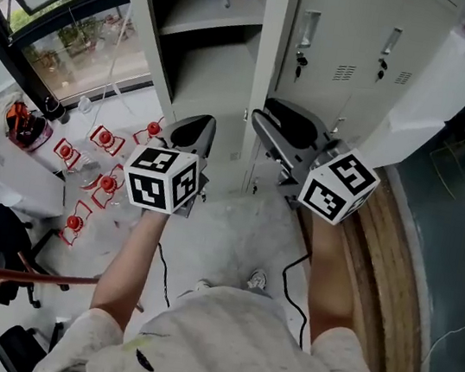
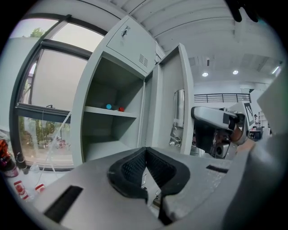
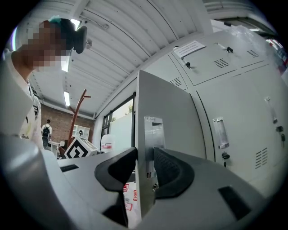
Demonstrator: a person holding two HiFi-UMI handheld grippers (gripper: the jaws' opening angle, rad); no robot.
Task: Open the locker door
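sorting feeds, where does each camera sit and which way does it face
Head view: on the head, steeply down at the locker; forearms, left gripper, right gripper.
Left gripper view: on it, facing the shelves; shut jaws.
Right gripper view: on it, along the clamped locker door; person's torso.
All share the locker door.

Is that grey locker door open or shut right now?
Open: the locker door stands swung out, the shelf inside shows, and the right gripper clamps its edge.
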